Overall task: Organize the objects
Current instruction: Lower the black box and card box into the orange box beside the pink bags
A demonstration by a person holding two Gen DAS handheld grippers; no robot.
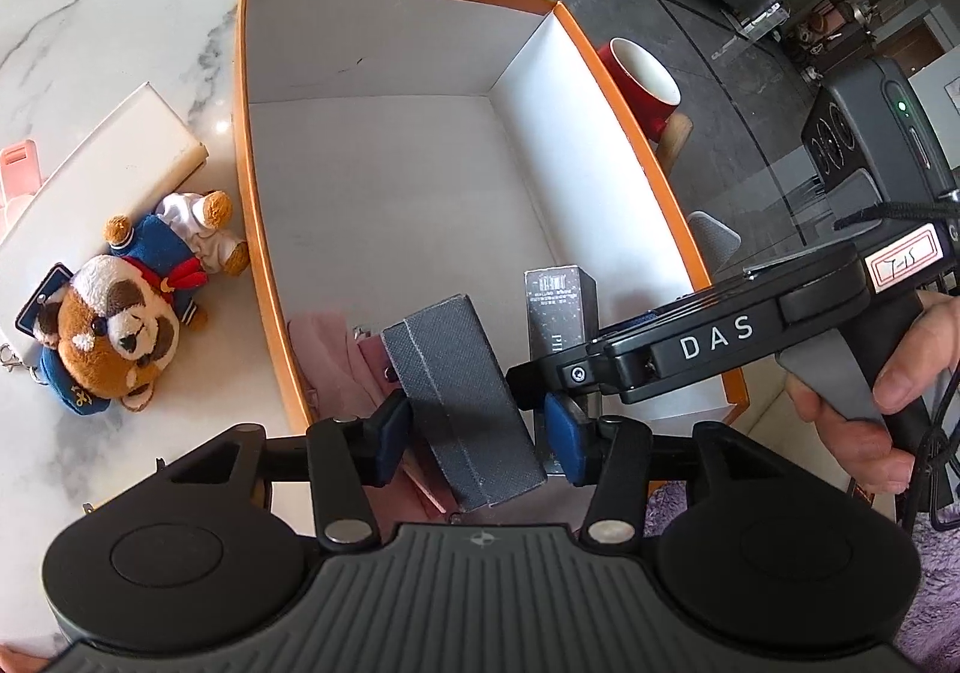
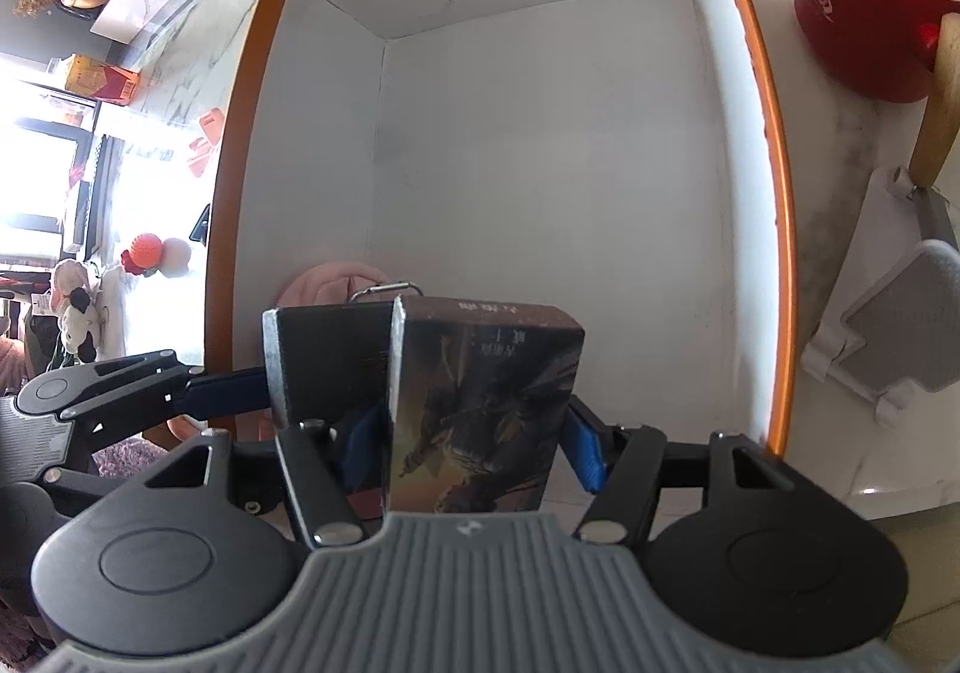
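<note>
The left gripper [image 1: 474, 427] stands open around a grey box [image 1: 459, 391]; a gap shows at its right pad. The box's lower end is hidden. The right gripper [image 2: 480, 445] grips a dark printed box [image 2: 486, 409]; its left pad is hidden. Both boxes sit low inside the orange-rimmed carton [image 1: 243, 145] at 6 o'clock, pink fabric [image 1: 336, 355] half hidden behind. A plush bear [image 1: 120, 325] lies on the bench [image 1: 102, 43] at 9 o'clock.

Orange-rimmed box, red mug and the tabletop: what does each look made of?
Orange-rimmed box: cardboard, probably; matte white inside, thin folded walls, a visible corner seam.
Red mug: looks like glazed ceramic; glossy red outside, white inside, thick rim.
Tabletop: polished marble or a marble-look slab; white with grey veins and glare.
</note>
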